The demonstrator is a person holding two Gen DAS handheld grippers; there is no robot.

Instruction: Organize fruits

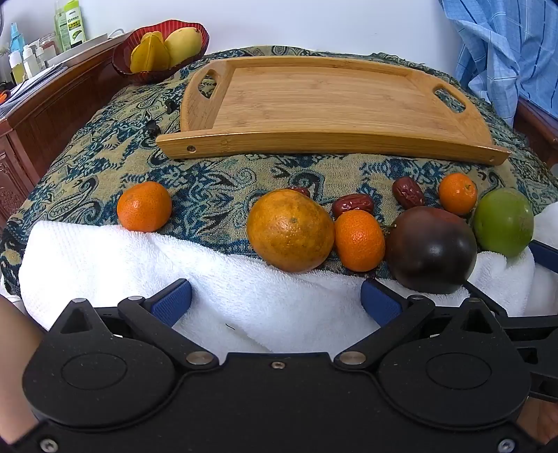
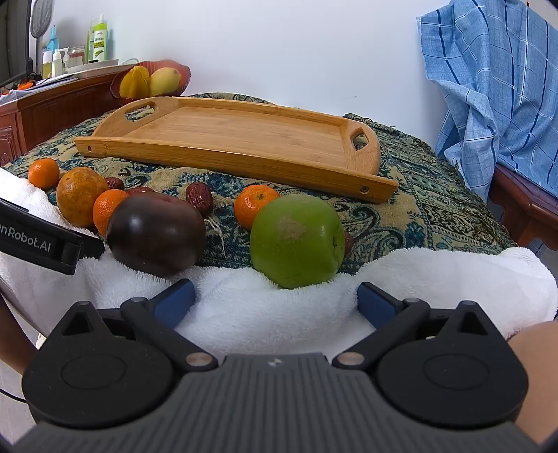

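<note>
Both grippers hover low over the white towel (image 1: 244, 299) at the near edge of the patterned cloth (image 1: 216, 181), holding nothing. Left gripper (image 1: 277, 301): blue fingers spread wide, only towel between them. Right gripper (image 2: 275, 299): fingers likewise spread wide, with the green fruit (image 2: 296, 240) just ahead of the gap, resting on the towel's edge.

Fruits sit in a loose row along the towel line. From the left wrist view: small mandarin (image 1: 144, 206) alone at left, well apart from the rest; then large orange (image 1: 290, 230), touching or nearly touching a second mandarin (image 1: 359, 240); dark purple fruit (image 1: 430, 249) next, green fruit at far right. Behind the row: red dates (image 1: 352, 205) (at least three; a fourth is mostly hidden behind the large orange) and a third mandarin (image 1: 457, 193).

Wooden tray (image 1: 324, 104) lies flat further back on the cloth, nothing on it. Red bowl (image 1: 158, 52) beyond the tray's left corner holds a starfruit (image 1: 150, 52) and a mango (image 1: 183, 45). Bottles (image 1: 69, 24) stand on the wooden cabinet at left; blue checked cloth (image 2: 495, 80) hangs at right.
</note>
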